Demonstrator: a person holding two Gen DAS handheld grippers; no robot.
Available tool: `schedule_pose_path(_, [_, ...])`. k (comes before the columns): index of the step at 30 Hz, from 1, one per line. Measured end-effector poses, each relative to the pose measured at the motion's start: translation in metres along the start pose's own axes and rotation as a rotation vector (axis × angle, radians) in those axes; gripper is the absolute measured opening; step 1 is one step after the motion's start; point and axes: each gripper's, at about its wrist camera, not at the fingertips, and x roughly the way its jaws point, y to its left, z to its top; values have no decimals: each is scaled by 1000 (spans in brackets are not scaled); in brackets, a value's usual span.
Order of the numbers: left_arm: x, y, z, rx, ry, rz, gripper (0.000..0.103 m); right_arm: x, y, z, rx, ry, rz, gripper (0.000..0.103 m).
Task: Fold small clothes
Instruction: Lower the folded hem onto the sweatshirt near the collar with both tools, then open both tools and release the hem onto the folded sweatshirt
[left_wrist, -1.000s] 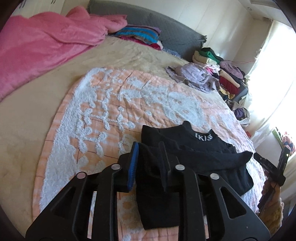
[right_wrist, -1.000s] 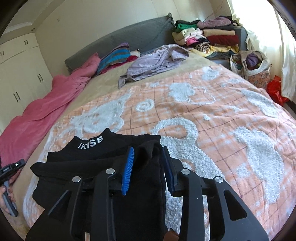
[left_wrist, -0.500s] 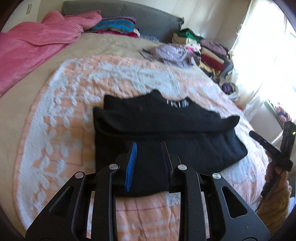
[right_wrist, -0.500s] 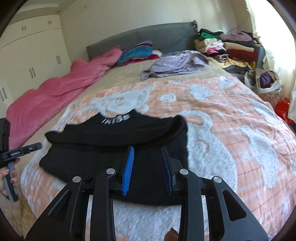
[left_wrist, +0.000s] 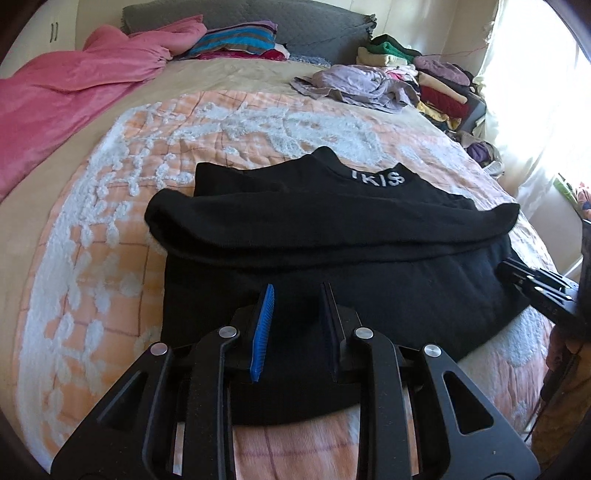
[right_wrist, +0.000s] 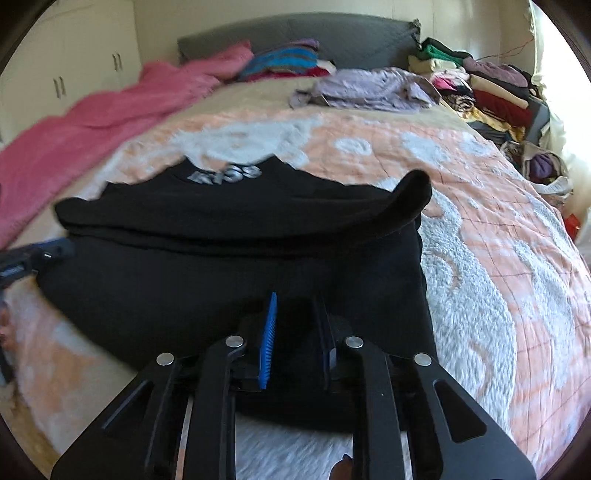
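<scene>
Black knit fabric fills the middle of both my views: a black long-sleeved top with white lettering at its collar lies on the peach-and-white tufted quilt that covers the bed. Its sleeves are folded across the chest in one long band, collar pointing away from me toward the grey headboard.

My left tool sits over the near hem of the top, toward its left side. The two pads stand a narrow gap apart with black cloth lying between them; I cannot tell whether they actually press on it.

My right tool sits over the same near hem, toward the top's right side. Its jaws have just been closing, and dark fabric rises between the blue pad and the other one. This view is blurred, so I cannot tell whether the cloth is pinched.

Beyond the top, a pink fleece blanket lies along the left side of the bed, a crumpled lilac garment rests past the collar to the right, and a stack of folded clothes stands right of that.
</scene>
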Motion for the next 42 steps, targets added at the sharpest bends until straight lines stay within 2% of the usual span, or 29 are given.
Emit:
schedule_pose_path(11, [30, 14, 33, -8, 20, 41, 18, 33, -8, 40, 6, 0, -33, 17])
schedule_pose_path(15, [38, 16, 49, -9, 29, 52, 22, 42, -12, 57, 30, 0, -28, 17])
schedule_pose_path(21, [41, 31, 68, -66, -4, 40, 26, 52, -20, 74, 55, -12, -56, 17])
schedule_pose_path(26, [30, 49, 70, -92, -70, 60, 31, 44, -41, 78, 96, -46, -89, 19])
schedule_pose_path(28, [31, 62, 69, -118, -66, 58, 40, 38, -48, 77, 100, -58, -109, 24])
schedule_pose_path(29, [33, 66, 68, -124, -53, 65, 42, 35, -54, 76, 108, -66, -129, 34])
schedule_pose_path(31, [39, 77, 65, -142, -20, 70, 43, 33, -63, 74, 132, -64, -138, 47])
schedule_pose_path(33, [44, 84, 65, -166, -6, 45, 46, 43, -70, 71, 139, 2, -103, 49])
schedule_pose_path(35, [46, 86, 65, -178, -1, 22, 49, 51, -74, 68, 151, 28, -104, 49])
schedule_pose_path(36, [47, 86, 65, -179, -1, 6, 49, 54, -77, 67, 166, 33, -85, 49])
schedule_pose_path(38, [48, 85, 65, -174, -23, -3, 43, 57, -80, 64, 194, 30, -46, 28])
schedule_pose_path(39, [48, 84, 64, -170, -26, -4, 25, 56, -79, 63, 196, 19, -40, 18])
schedule_pose_path(40, [50, 84, 63, -166, -25, -13, 15, 54, -77, 64, 193, 8, -41, 9])
schedule_pose_path(42, [48, 82, 64, -149, -32, -20, 11, 46, -75, 66, 189, -23, -44, 8])
